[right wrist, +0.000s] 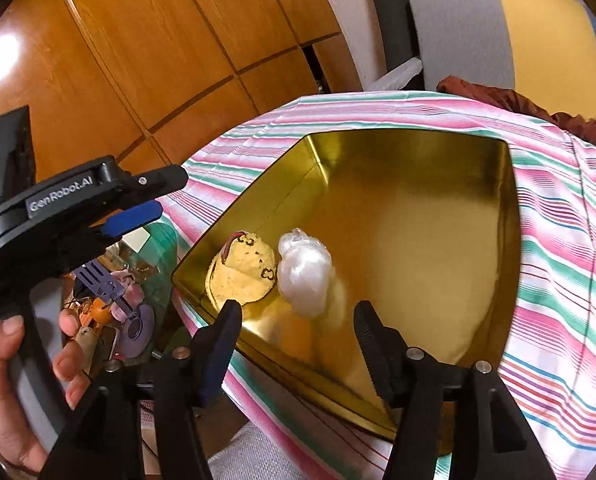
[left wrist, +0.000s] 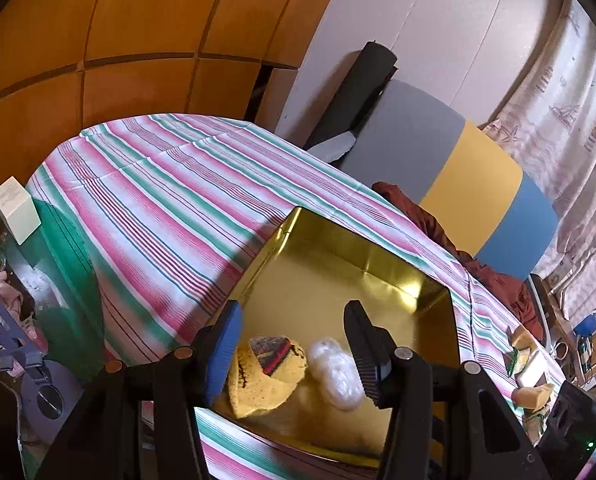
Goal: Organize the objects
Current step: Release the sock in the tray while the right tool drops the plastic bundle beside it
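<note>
A gold tin box (left wrist: 378, 248) (right wrist: 418, 152) lies open on the striped tablecloth. In its near left corner sit a yellow knitted pouch (left wrist: 266, 380) (right wrist: 246, 272) and, touching it on the right, a white plastic-wrapped bundle (left wrist: 338, 372) (right wrist: 304, 272). My left gripper (left wrist: 293, 307) hangs open above these two with nothing between its pads. It also shows at the left of the right wrist view, as the left gripper (right wrist: 166, 194) held by a hand (right wrist: 2, 380). My right gripper (right wrist: 297, 307) stands open over the tin's near edge, just short of the bundle, gripping nothing.
The striped tablecloth (left wrist: 158, 184) covers the table. A glass side table at the left carries a white carton (left wrist: 16, 208), a purple tool (left wrist: 2, 332) and clutter. Yellow pieces (left wrist: 526, 344) lie right of the tin. A grey-yellow-blue chair back (left wrist: 470, 184) and reddish cloth (left wrist: 438, 220) stand behind.
</note>
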{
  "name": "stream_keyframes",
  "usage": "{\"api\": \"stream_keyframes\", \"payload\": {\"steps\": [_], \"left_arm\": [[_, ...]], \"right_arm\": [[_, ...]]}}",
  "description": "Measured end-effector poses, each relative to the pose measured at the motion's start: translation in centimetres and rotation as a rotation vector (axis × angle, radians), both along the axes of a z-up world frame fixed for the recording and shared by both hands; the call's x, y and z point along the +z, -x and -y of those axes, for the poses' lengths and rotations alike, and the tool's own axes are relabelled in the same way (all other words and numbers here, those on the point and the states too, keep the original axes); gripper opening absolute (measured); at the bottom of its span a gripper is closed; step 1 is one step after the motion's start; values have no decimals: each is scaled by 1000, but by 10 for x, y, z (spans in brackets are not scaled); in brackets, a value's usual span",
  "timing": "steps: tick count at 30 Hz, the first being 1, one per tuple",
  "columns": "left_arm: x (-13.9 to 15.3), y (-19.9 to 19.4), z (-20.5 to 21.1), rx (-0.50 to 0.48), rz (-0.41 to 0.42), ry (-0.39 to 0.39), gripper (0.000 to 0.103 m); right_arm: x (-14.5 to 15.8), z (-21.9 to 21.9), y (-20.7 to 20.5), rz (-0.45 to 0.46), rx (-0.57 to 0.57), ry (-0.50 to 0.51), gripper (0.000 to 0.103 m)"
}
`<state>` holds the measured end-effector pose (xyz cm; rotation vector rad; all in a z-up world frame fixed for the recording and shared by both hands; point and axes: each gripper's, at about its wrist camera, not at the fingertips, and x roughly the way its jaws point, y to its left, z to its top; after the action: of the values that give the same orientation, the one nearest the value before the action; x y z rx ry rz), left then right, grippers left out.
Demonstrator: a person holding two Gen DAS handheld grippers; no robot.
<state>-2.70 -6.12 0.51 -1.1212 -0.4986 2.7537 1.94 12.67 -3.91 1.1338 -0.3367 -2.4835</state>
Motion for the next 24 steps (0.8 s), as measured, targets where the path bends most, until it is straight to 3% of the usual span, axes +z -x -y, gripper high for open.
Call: {"api": "stream_keyframes", "payload": {"steps": [6,12,24], "left_arm": [[-1,-3,-16,-50,-9,14,53],[-6,-9,-45,-143,-4,51,54],[-5,-41,-116,-422,-47,74,54]], "right_arm": [[11,-13,-13,-29,-25,-19,59],[28,-34,-28,-76,-66,-100,59],[27,-135,-62,-2,-252,-280,59]]}}
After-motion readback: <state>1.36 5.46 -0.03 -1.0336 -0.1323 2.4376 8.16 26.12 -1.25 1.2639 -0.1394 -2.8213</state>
